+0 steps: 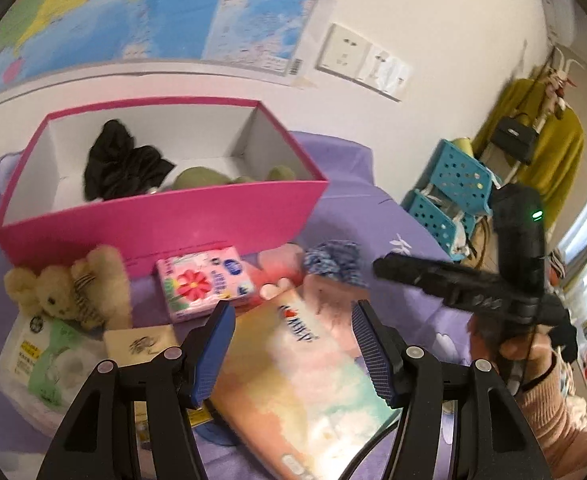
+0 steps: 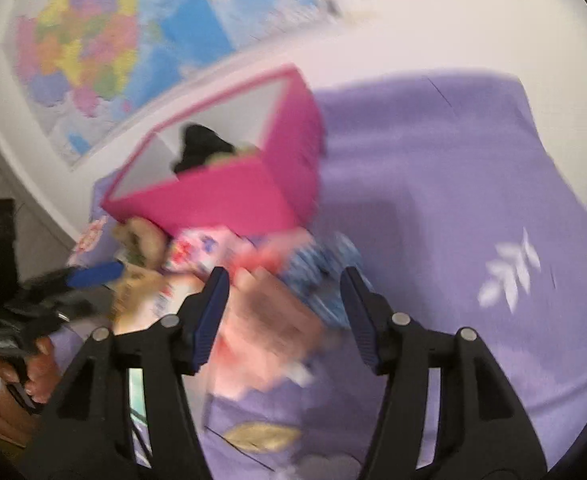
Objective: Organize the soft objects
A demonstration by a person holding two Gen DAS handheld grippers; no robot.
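While I hold both grippers above the purple bedspread [image 1: 345, 168], I list each item by its place relative to the pink box [image 1: 161, 216]:

- Pink box: open-topped, white inside, standing on the bedspread against the wall under a map [image 1: 141, 12].
- Black cloth [image 1: 123, 166]: inside the box, bunched toward its left half.
- Green plush [image 1: 203, 180]: inside the box, beside the black cloth, half hidden by the front wall.
- Tan teddy bear [image 1: 67, 288]: outside, at the box's front left corner, lying on a green-and-white pack [image 1: 41, 360].
- Pink tissue pack [image 1: 205, 284] with red flower: just in front of the box.
- Pink plush with a blue knitted piece [image 1: 333, 262]: in front of the box's right end, on a large pastel pack [image 1: 293, 384].
- Left gripper [image 1: 293, 352]: jaws moderately apart, nothing between the pads, over the pastel pack in front of the box.
- Right gripper [image 2: 285, 312]: jaws wide, pads clear of anything, above the pink plush [image 2: 265, 320] in front of the box; this view is blurred.
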